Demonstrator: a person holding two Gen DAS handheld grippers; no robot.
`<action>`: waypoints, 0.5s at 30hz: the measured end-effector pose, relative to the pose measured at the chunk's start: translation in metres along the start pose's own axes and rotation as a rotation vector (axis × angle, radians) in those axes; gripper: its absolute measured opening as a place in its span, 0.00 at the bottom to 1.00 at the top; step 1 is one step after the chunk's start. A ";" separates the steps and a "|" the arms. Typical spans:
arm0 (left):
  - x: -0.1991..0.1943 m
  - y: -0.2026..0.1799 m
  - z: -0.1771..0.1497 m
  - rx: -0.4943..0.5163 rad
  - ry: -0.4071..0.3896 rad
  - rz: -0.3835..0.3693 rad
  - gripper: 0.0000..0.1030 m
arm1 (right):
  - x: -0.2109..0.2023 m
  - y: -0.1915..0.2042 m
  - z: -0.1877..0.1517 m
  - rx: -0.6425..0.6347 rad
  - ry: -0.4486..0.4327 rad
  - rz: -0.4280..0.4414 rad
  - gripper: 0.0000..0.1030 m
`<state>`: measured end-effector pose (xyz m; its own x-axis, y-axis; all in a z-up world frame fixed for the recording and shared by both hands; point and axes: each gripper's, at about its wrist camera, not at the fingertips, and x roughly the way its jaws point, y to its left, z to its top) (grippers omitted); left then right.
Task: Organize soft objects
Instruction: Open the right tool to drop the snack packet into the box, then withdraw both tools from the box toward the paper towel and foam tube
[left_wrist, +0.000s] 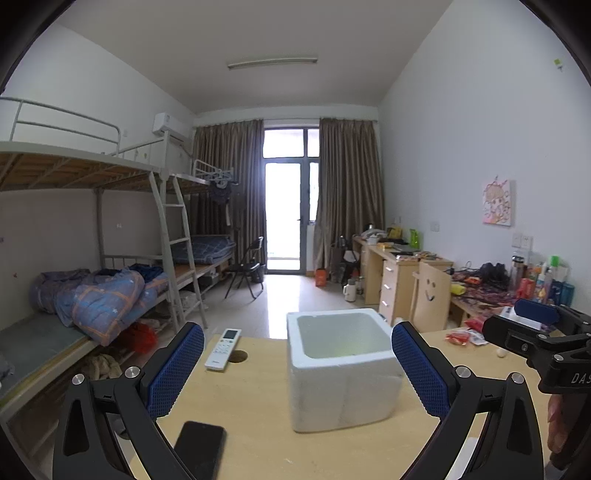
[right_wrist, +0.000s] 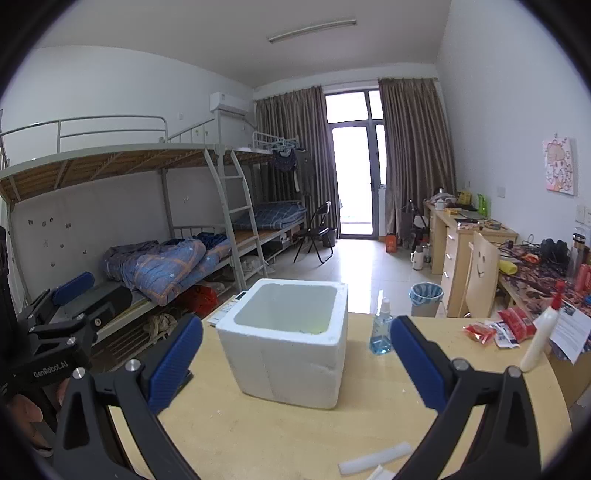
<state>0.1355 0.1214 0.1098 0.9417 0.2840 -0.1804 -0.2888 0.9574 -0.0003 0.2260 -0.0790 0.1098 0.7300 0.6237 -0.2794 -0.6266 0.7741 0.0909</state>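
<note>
Box: I see the white foam box (left_wrist: 341, 369) standing upright on the bench (left_wrist: 258, 406), top open, straight ahead of both tools.
Left tool: my left tool (left_wrist: 297, 373) is spread wide, nothing between its blue pads.
Right tool: my right tool (right_wrist: 295, 363) is also wide and empty, the box beyond its tips.
Around the box: remote (left_wrist: 223, 349) and phone (left_wrist: 199, 448) to its left; blue spray bottle (right_wrist: 382, 328), red packets (right_wrist: 515, 325) and white bottle (right_wrist: 541, 336) to its right.

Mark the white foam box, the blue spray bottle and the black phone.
white foam box (right_wrist: 291, 363): right wrist view, front wall.
blue spray bottle (right_wrist: 380, 332): right wrist view, liquid-filled body.
black phone (left_wrist: 201, 448): left wrist view, screen.
</note>
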 end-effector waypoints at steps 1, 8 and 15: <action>-0.006 -0.002 0.000 -0.001 -0.003 -0.006 0.99 | -0.008 0.000 -0.002 0.000 -0.010 0.005 1.00; -0.048 -0.013 -0.009 -0.001 -0.021 -0.025 0.99 | -0.048 0.006 -0.021 -0.001 -0.043 0.007 1.00; -0.068 -0.023 -0.018 0.013 -0.029 -0.045 0.99 | -0.071 0.003 -0.037 0.002 -0.068 -0.018 1.00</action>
<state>0.0750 0.0786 0.1049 0.9583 0.2420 -0.1521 -0.2441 0.9697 0.0051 0.1619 -0.1253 0.0946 0.7580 0.6158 -0.2150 -0.6130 0.7852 0.0880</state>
